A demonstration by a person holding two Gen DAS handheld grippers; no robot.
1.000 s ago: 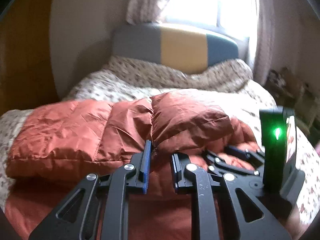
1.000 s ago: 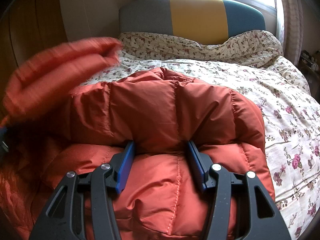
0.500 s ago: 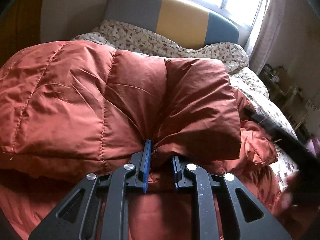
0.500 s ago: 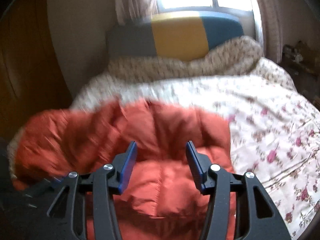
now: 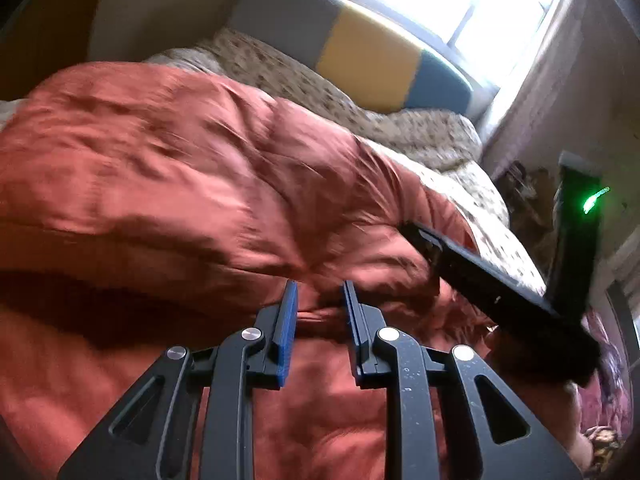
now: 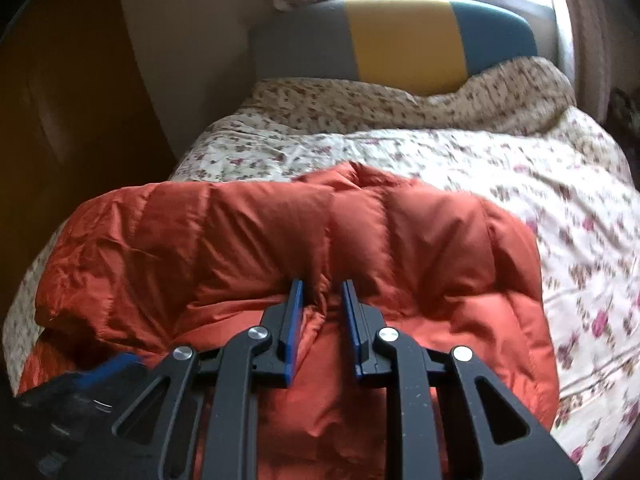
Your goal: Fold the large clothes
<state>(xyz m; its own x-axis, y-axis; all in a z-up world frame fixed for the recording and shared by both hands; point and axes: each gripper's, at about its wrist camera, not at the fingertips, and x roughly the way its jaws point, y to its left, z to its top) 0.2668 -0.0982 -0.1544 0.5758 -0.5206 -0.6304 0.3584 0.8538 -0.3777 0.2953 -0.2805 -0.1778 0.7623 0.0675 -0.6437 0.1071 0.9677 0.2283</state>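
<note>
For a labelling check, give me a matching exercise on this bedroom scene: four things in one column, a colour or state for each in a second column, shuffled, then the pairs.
Things:
1. puffer jacket
2. headboard middle panel
3. bedspread
4. right gripper

Colour or state:
A. yellow
B. pinching a fold of fabric
C. rust orange, quilted
D. cream with a flower print

Pairs: 1-C, 2-A, 3-D, 4-B

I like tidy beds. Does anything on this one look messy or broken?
Nothing looks broken. The orange puffy jacket lies bunched and half folded on the flowery bed cover, with the right gripper pinching a fold.
</note>
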